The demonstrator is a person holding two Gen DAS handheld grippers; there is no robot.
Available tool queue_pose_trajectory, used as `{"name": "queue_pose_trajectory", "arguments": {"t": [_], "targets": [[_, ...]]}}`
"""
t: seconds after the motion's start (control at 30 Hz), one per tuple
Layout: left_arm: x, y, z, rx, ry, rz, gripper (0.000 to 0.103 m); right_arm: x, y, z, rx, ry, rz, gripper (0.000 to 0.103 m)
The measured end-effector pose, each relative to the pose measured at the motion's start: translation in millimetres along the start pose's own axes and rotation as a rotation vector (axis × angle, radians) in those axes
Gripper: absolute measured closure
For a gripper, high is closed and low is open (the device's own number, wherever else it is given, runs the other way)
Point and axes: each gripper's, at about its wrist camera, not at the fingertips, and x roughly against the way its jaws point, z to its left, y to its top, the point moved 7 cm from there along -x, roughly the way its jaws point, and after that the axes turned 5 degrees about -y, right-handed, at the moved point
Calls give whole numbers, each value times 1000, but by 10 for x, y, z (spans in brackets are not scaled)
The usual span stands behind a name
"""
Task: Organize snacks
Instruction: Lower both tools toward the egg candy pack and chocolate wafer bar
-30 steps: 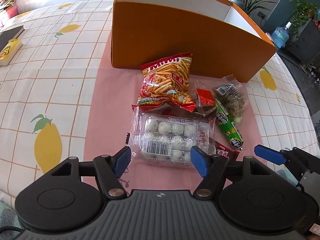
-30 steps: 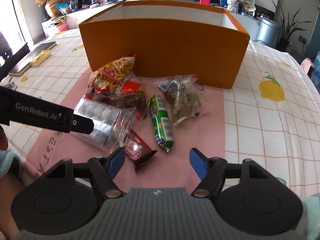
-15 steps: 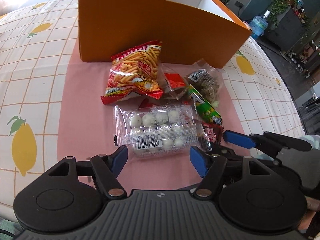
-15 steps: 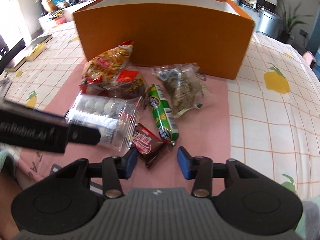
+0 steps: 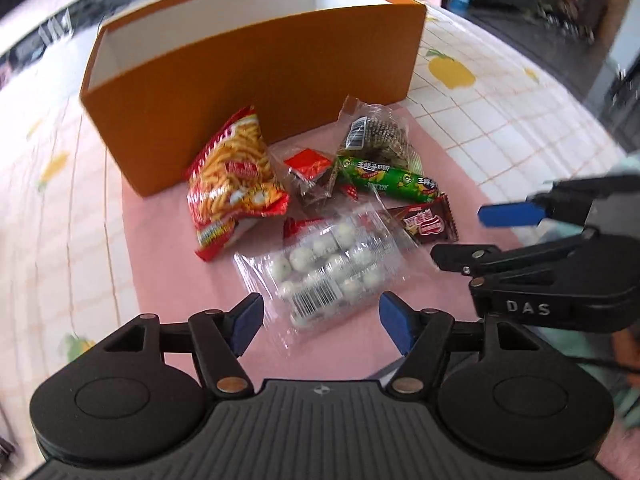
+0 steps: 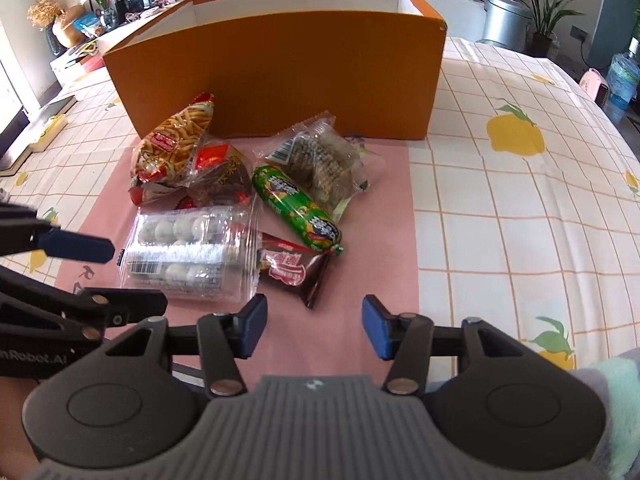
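Note:
An orange box (image 5: 256, 80) (image 6: 280, 80) stands open-topped at the back of a pink mat (image 6: 384, 208). In front of it lie a red chips bag (image 5: 232, 192) (image 6: 176, 148), a clear pack of white balls (image 5: 332, 268) (image 6: 188, 252), a green sausage (image 5: 388, 180) (image 6: 296, 208), a brown chocolate wrapper (image 5: 426, 224) (image 6: 292, 270) and a clear biscuit bag (image 5: 376, 136) (image 6: 320, 156). My left gripper (image 5: 320, 324) hovers over the clear pack's near corner, jaws opening, pads not touching it. My right gripper (image 6: 315, 330) is just short of the chocolate wrapper, jaws opening, nothing between them.
A small red-and-brown packet (image 5: 312, 176) (image 6: 220, 172) sits between chips and sausage. The lemon-print tablecloth (image 6: 520, 200) spreads around the mat. A book (image 6: 44, 120) lies far left. A metal bin (image 6: 504, 20) and a water bottle (image 6: 622, 76) stand beyond the table.
The left wrist view has rolled and swung, so the box now sits tilted. The right gripper's jaws narrowed, then widened again. The snacks have not moved.

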Motion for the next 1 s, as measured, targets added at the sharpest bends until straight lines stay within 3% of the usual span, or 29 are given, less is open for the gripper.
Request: {"name": "queue_pose_trajectory", "arguments": {"t": [0.23,0.37,0.53,0.67,0.8,1.0], "targets": [[-59,136,-77,-253,55,-1,21,2,131,147,130,46,-66,49],[-109,185,-80,-338,12,11,21,-14,209,224,215,79,-89,49],[-183,209,-50,-373,-54,38,21,-84,243,307,283,121,-76,50],[-237,232,-15,-334,-110,52,20,-155,259,251,233,172,-31,50],[-300,232,66,-197,-136,97,18,-232,214,171,162,205,48,49],[-280,198,74,-17,-118,94,26,-168,136,190,145,188,54,68]]}}
